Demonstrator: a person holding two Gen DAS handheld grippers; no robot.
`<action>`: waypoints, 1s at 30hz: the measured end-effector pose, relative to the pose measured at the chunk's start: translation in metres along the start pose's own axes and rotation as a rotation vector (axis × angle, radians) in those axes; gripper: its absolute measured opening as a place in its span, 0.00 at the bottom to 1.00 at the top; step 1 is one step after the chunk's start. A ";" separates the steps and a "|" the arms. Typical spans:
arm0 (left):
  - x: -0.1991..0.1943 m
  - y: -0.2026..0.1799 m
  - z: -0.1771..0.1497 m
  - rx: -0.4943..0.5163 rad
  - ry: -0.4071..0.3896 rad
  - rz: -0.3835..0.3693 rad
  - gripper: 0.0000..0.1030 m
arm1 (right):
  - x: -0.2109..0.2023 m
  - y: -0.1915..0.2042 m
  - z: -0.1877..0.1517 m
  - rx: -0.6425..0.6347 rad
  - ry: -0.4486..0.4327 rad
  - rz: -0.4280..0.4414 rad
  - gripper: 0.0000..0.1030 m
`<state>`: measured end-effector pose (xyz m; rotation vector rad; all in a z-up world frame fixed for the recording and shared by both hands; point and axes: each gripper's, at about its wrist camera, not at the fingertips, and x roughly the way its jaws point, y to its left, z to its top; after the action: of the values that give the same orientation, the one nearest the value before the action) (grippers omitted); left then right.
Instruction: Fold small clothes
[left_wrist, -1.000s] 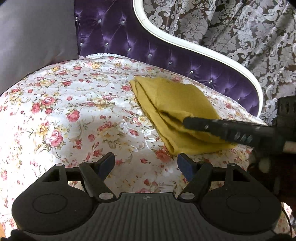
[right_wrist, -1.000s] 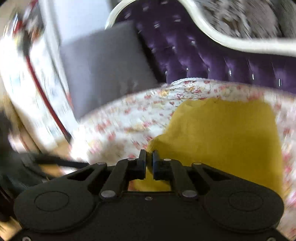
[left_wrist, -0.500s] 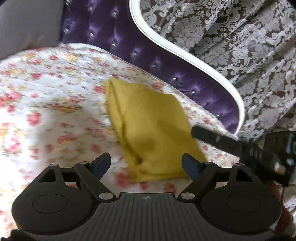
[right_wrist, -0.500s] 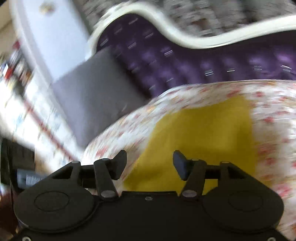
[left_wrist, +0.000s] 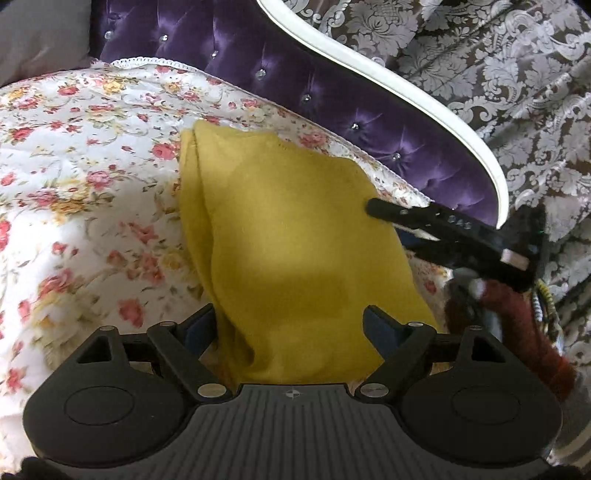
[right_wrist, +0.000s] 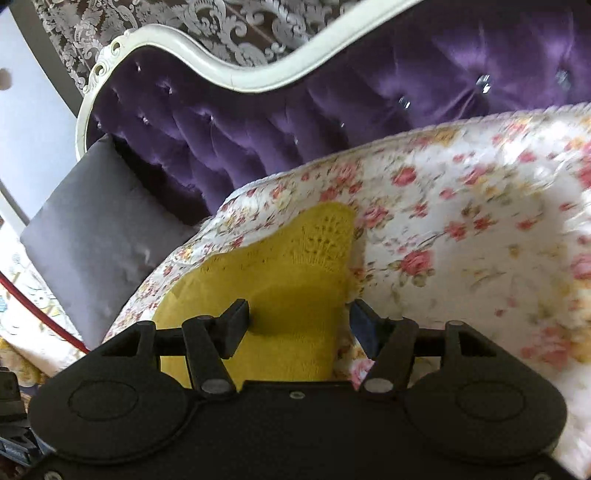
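— Floral bedspread at left, bare. Mustard-yellow garment in the middle, folded flat on the spread, doubled edge along its left side, purple headboard behind.

— Handling?

— Soft, light, limp by the look of it; likely to sag and slide open if lifted by one layer. Best pinched through all layers at a near corner or along the doubled edge.

— Jaws?

— Left gripper spread wide, straddling the near end of the cloth, pads not pressing on it. Right gripper at the right edge, just been opening, cloth between the fingers but nothing clamped.

— Containers?

— None in view. Grey cushion against the headboard, patterned curtain far right.
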<state>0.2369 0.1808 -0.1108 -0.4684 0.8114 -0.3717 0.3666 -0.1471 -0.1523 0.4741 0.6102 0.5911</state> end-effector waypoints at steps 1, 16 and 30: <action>0.003 0.000 0.002 0.001 -0.001 -0.004 0.81 | 0.003 -0.001 -0.001 0.000 -0.005 0.025 0.64; 0.019 -0.003 0.009 -0.042 0.035 -0.091 0.16 | 0.005 0.001 0.005 0.054 -0.030 0.030 0.40; -0.061 -0.040 -0.056 -0.004 0.166 -0.258 0.16 | -0.099 0.051 -0.063 0.118 0.008 -0.109 0.40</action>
<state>0.1499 0.1628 -0.0865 -0.5527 0.9145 -0.6546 0.2409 -0.1575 -0.1307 0.5457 0.6768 0.4557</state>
